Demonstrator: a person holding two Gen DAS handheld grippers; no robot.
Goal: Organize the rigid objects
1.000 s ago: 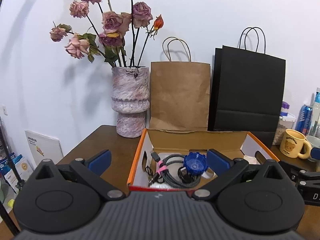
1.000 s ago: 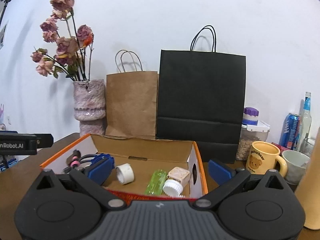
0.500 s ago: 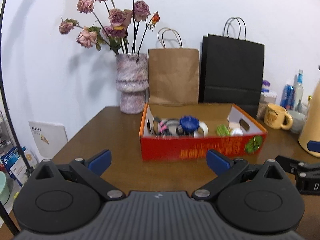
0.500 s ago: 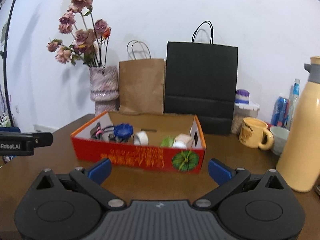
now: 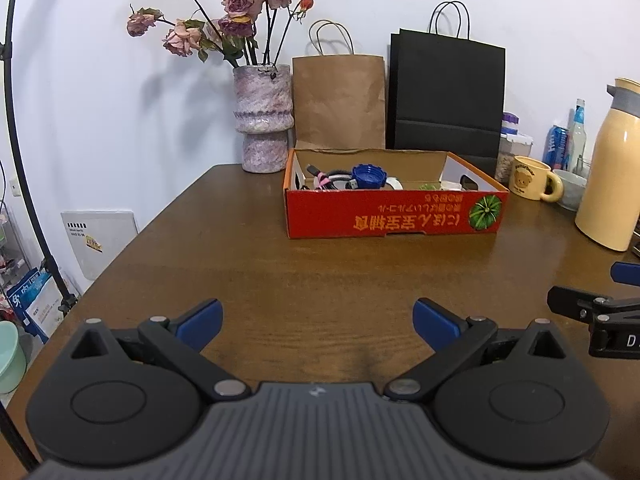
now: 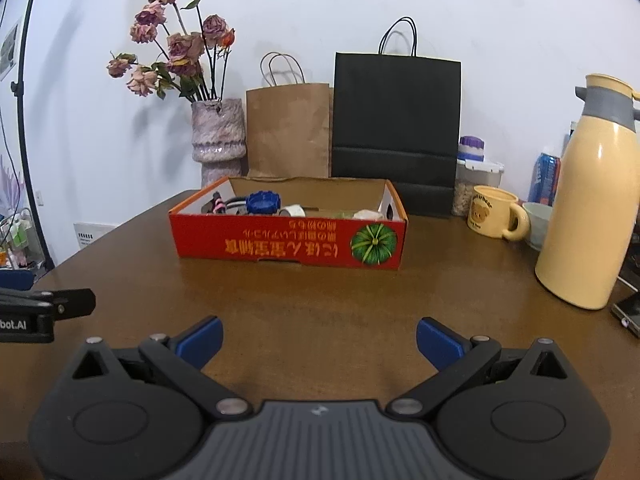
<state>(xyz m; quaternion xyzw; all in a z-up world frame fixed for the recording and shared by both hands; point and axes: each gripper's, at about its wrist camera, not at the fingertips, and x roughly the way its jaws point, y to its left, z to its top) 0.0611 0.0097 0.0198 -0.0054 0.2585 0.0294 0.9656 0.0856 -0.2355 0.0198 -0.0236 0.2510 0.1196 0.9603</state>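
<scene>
A red cardboard box (image 5: 392, 216) (image 6: 288, 242) stands on the brown table, far ahead of both grippers. Inside it lie a blue ridged cap (image 5: 368, 176) (image 6: 263, 202), a coiled cable with a pink tie (image 5: 322, 178), a white cap (image 6: 292, 211) and a green item (image 5: 430, 187), mostly hidden by the front wall. My left gripper (image 5: 318, 320) is open and empty, low over the table. My right gripper (image 6: 319, 338) is open and empty too, to the right of the left one.
A vase of dried roses (image 5: 262, 116), a brown paper bag (image 5: 338, 100) and a black paper bag (image 5: 446, 96) stand behind the box. A cream thermos (image 6: 588, 220), a yellow mug (image 6: 494, 216), a bowl, cans and a jar stand at right.
Both grippers have pulled back from over the box toward the near side of the table. The box now sits far ahead. Both stay open and empty.
</scene>
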